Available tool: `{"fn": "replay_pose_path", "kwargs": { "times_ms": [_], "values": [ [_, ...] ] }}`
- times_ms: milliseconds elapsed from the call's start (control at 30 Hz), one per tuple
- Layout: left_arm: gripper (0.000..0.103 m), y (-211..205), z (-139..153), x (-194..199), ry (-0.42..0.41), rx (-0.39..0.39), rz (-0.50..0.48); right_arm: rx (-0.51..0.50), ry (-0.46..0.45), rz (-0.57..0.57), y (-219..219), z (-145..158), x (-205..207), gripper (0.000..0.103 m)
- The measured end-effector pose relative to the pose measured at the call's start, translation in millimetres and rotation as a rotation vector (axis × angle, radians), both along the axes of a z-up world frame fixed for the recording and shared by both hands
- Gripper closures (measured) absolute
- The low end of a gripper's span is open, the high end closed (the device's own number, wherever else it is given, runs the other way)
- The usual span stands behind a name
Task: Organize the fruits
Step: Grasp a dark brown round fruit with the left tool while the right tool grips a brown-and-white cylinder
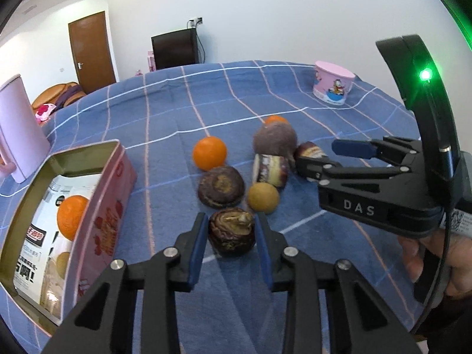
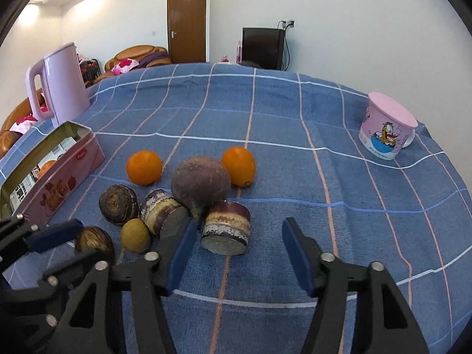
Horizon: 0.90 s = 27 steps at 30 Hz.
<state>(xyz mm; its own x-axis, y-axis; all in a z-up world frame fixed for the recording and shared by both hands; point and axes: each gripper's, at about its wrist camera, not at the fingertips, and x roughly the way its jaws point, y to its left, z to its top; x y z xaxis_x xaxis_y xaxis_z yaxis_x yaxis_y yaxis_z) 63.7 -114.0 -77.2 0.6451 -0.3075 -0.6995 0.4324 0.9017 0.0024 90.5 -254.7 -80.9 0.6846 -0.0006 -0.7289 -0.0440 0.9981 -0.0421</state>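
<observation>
My left gripper (image 1: 231, 218) is shut on a dark brown chestnut-like fruit (image 1: 231, 233), its blue pads against both sides. Behind it lie a second brown one (image 1: 221, 187), a small tan round fruit (image 1: 263, 198), two cut cane pieces (image 1: 270, 171), a big purple root (image 1: 275, 140) and two oranges (image 1: 209, 152). My right gripper (image 2: 239, 227) is open, with the nearer cane piece (image 2: 225, 227) between its fingertips and clear gaps on both sides. At the left stands an open pink tin (image 1: 100, 215) with one orange (image 1: 72, 216) inside.
A pink kettle (image 2: 65, 85) stands behind the tin at the far left. An upturned pink cartoon cup (image 2: 386, 126) sits at the far right. A blue checked cloth (image 2: 295, 177) covers the table. A hand (image 1: 419, 259) holds the right gripper's handle.
</observation>
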Motion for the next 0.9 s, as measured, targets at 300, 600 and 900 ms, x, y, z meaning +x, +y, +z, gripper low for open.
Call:
{"fn": "replay_pose_path", "kwargs": {
  "times_ms": [300, 600, 900],
  "values": [
    [0.068, 2.3, -5.8, 6.0, 0.026, -0.018, 0.014, 0.044, 0.055, 0.015, -3.2, -6.9, 9.6, 0.066],
    [0.069, 3.8, -6.3, 2.7, 0.019, -0.026, 0.004, 0.045, 0.033, 0.012, -3.9, -4.1, 8.9, 0.066],
    [0.070, 14.7, 2.3, -4.9, -0.034, -0.085, 0.038, 0.057, -0.045, 0.012, -5.0, 6.1, -6.4, 0.066]
  ]
}}
